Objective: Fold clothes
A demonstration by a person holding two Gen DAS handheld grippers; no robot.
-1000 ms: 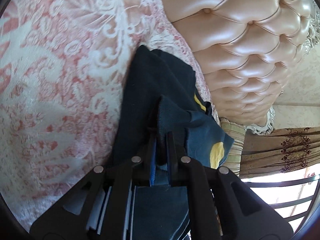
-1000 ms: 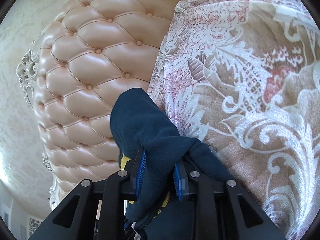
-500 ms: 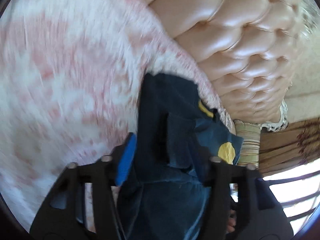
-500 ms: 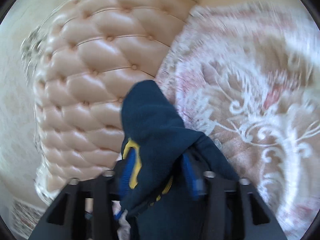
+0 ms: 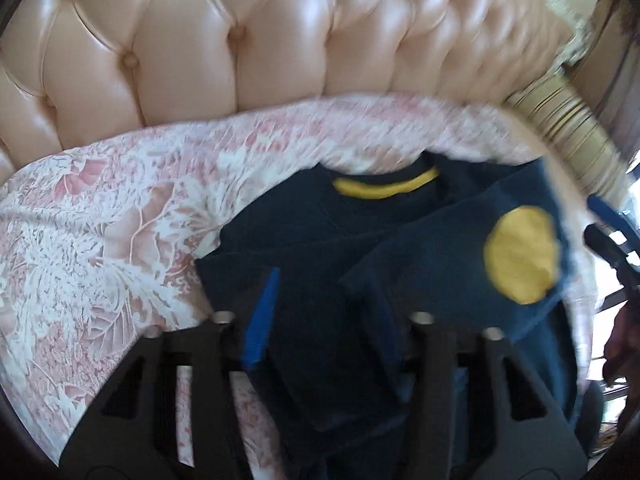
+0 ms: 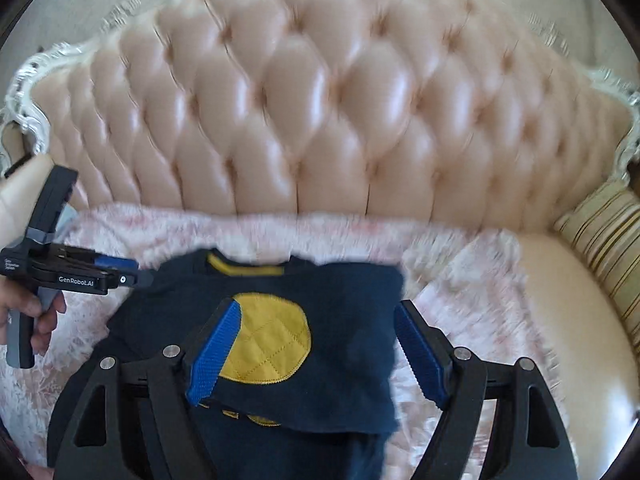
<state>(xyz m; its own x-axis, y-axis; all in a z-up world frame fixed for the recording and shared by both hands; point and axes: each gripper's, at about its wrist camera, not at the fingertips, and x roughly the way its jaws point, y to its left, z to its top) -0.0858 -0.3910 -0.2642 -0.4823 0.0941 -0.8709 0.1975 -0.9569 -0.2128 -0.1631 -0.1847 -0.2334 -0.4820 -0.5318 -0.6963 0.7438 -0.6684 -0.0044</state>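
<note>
Sleeves seem folded onto the sweater (image 6: 320, 320); both grippers, left (image 5: 324, 312) and right (image 6: 316, 356), gape empty, so next comes gripping the hem.

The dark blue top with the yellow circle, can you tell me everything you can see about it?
The dark navy knit top looks soft and thick. It has a yellow band inside its neckline and a round, quilted yellow patch stitched on a sleeve folded across its front. It lies fairly flat on the pink-and-white floral cover of a tufted peach sofa, collar toward the backrest. Both the right gripper and left gripper stand open over it, gripping nothing.
</note>
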